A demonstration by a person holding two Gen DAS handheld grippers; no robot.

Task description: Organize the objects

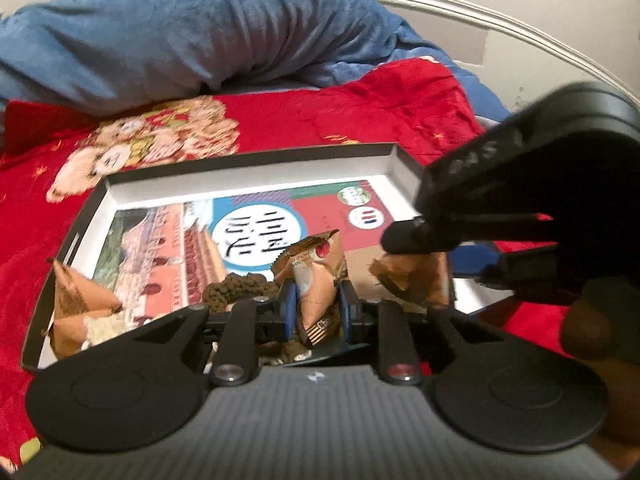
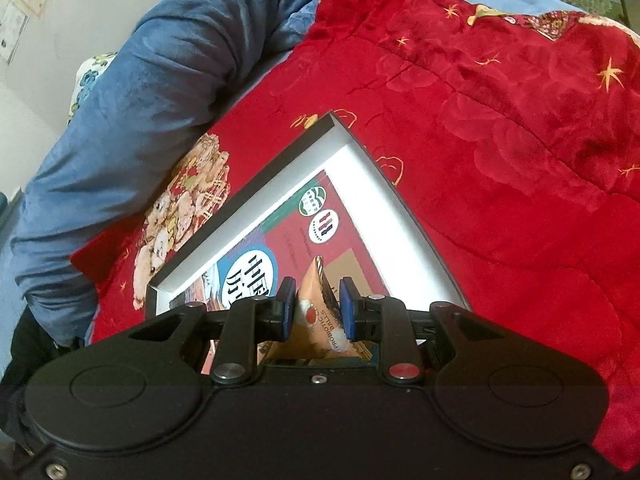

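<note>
A shallow black box lid with white inner walls (image 1: 248,186) lies on a red blanket, a printed booklet (image 1: 256,224) flat inside it. My left gripper (image 1: 318,306) is shut on a tan snack packet (image 1: 320,276) above the box. My right gripper (image 2: 316,306) is shut on a second tan packet (image 2: 316,308) labelled "probiotic balls" over the box corner (image 2: 332,136); it also shows in the left wrist view (image 1: 404,236), at the right. Another tan packet (image 1: 76,300) lies in the box at the left. A dark lumpy snack (image 1: 236,286) sits near my left fingers.
The red blanket (image 2: 500,160) with a teddy bear print (image 1: 132,148) covers the bed. A rolled blue blanket (image 1: 192,32) lies behind the box. A white bed rail (image 1: 480,12) curves along the wall at the back right.
</note>
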